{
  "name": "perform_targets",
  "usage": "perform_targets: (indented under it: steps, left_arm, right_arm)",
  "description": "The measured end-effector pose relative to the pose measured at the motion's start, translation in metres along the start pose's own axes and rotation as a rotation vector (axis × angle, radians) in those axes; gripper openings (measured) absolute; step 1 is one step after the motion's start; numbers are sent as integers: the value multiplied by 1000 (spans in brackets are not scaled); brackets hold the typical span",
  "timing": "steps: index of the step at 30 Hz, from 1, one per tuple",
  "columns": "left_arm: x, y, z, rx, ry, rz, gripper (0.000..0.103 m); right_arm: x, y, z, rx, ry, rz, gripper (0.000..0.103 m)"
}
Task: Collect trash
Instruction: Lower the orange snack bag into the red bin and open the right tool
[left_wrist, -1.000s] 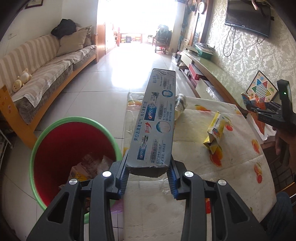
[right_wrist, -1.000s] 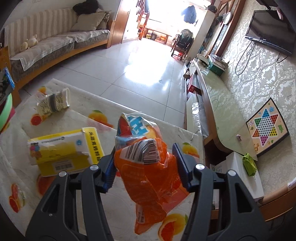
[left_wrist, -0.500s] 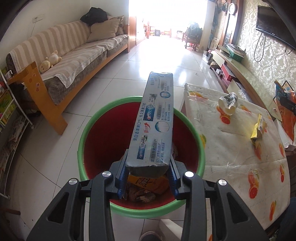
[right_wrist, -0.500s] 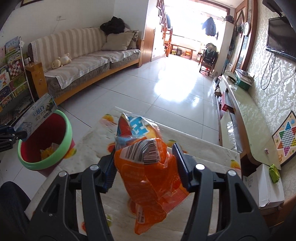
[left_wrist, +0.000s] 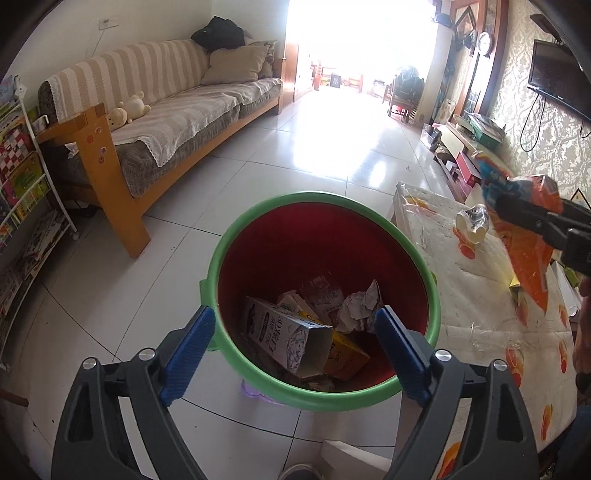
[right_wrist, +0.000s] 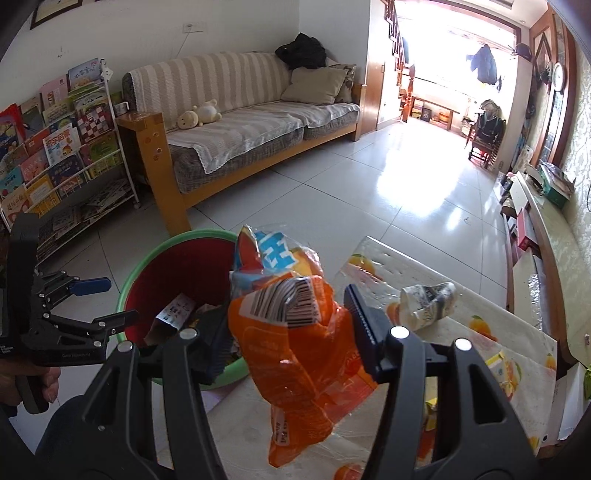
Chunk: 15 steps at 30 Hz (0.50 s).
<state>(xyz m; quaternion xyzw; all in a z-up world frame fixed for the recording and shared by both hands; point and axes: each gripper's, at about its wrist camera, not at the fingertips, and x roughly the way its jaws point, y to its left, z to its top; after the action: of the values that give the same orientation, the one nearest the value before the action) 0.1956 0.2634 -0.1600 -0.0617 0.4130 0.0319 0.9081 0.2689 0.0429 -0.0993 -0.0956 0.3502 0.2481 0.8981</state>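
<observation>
My left gripper (left_wrist: 293, 314) hangs over the green-rimmed red bin (left_wrist: 236, 236), its jaws opening with nothing between the blue pads. The toothpaste box (left_wrist: 284, 339) lies inside the bin on crumpled paper and cartons. My right gripper (right_wrist: 288, 314) is shut on an orange snack bag (right_wrist: 295, 354), held above the table's left edge beside the bin (right_wrist: 147, 262). The right wrist view shows the left gripper (right_wrist: 118, 300) at the far left, over the bin's rim. From the left wrist view, the bag (left_wrist: 528, 251) hangs at the right.
A crushed paper cup (right_wrist: 428, 302) and a yellow packet (left_wrist: 515, 288) lie on the fruit-print table (left_wrist: 480, 332). A striped sofa (right_wrist: 258, 125) and a book rack (right_wrist: 55, 155) stand beyond the tiled floor. A low cabinet (right_wrist: 546, 236) runs along the right wall.
My left gripper moved from the table to above the bin and opened; the toothpaste box dropped in. My right gripper swung left towards the bin, still holding the orange bag.
</observation>
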Motion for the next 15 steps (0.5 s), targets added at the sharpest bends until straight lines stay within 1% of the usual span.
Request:
perform_targets:
  steps: [2,5,11,13,14,15]
  left_arm:
    - [-6,8,-1,-21,-12,0,87]
    - [-13,18,-4,-38,-22,4,87]
    - [-21,36,-11,-53,-25,-2,87]
    - [-22,41,-12,-57,-24,0,87]
    - [-22,44,-13,-60,-25,1,87]
    - [-22,46,-13,-65,-25,0,87]
  right_arm:
    - [11,14,0,-8,12,32,55]
    - [31,35,2,-24,37,56,55]
    - [66,64,8,-38,78,80,55]
    - [75,73,11,-43,93,86,58]
    - [79,76,11,-41,99,88,62]
    - [81,78,11,-41,101,79,75]
